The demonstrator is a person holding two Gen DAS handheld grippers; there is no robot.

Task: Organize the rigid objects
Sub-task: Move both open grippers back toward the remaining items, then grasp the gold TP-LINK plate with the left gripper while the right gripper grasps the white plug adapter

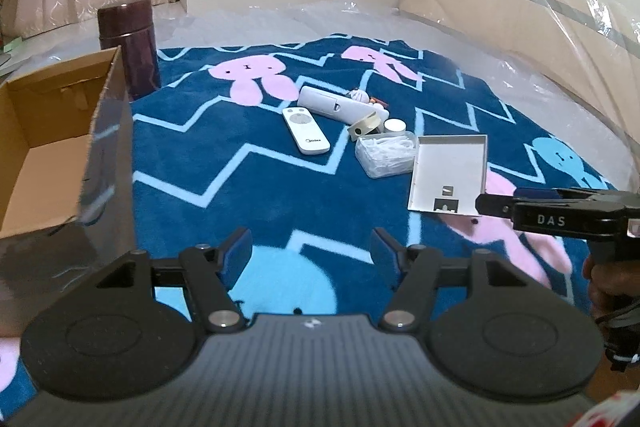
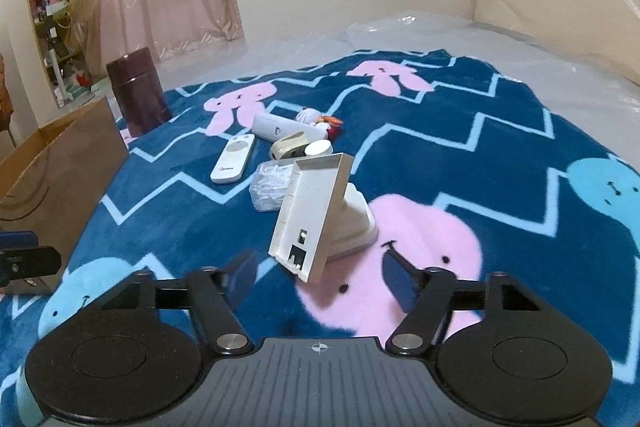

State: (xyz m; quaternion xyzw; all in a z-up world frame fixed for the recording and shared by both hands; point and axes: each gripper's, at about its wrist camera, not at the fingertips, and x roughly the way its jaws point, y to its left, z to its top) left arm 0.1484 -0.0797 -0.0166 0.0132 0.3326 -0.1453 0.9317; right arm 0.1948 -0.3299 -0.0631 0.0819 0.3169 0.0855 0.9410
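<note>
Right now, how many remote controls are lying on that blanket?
2: a white Midea remote facing up, and just behind it a longer white remote lying back side up. Others could be hidden in the pile.

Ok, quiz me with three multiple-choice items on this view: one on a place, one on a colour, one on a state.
1. Where does the cardboard box stand relative to the white clutter?
A. Left
B. Right
C. Among it

2. What colour is the tall canister behind the box?
A. White
B. Dark maroon
C. Green

3. How is the right gripper?
A. Shut on the remote
B. Holding the canister
C. Open, holding nothing

Answers: 1 A, the box sits at the blanket's left edge; 2 B, its body is dark maroon; 3 C, the jaws stand apart with only blanket between them.
</note>
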